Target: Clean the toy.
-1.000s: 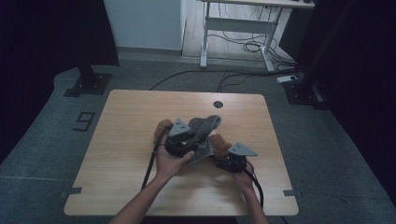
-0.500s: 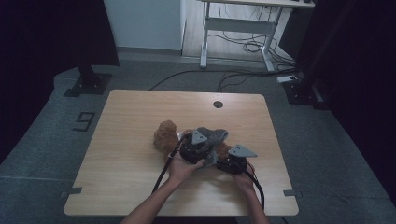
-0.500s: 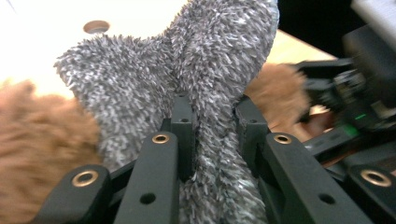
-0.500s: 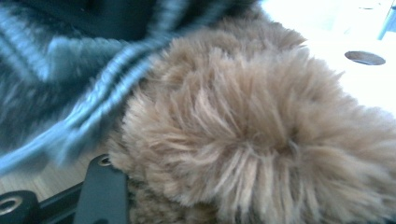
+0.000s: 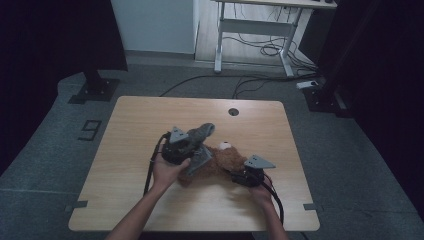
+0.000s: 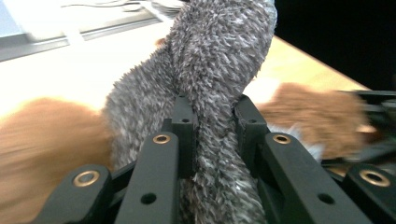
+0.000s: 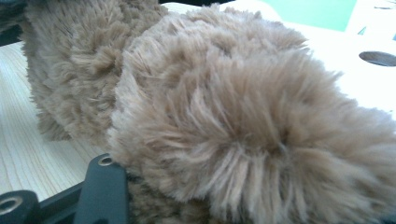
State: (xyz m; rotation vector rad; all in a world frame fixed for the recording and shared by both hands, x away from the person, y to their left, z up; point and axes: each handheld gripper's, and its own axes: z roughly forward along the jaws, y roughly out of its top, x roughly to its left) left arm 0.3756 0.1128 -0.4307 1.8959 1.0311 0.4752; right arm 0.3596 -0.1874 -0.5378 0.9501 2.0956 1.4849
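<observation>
Grey fuzzy cloth (image 6: 219,88) in left tool (image 6: 212,130)

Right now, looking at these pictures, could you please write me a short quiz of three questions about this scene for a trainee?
1. True or false: the left gripper is shut on the grey fuzzy cloth.
2. Which toy lies on the wooden table? A) brown plush bear B) red ball C) yellow duck
3. Fill in: the right gripper holds the bear's ____ fur.

Key
1. True
2. A, the brown plush bear
3. brown
</observation>
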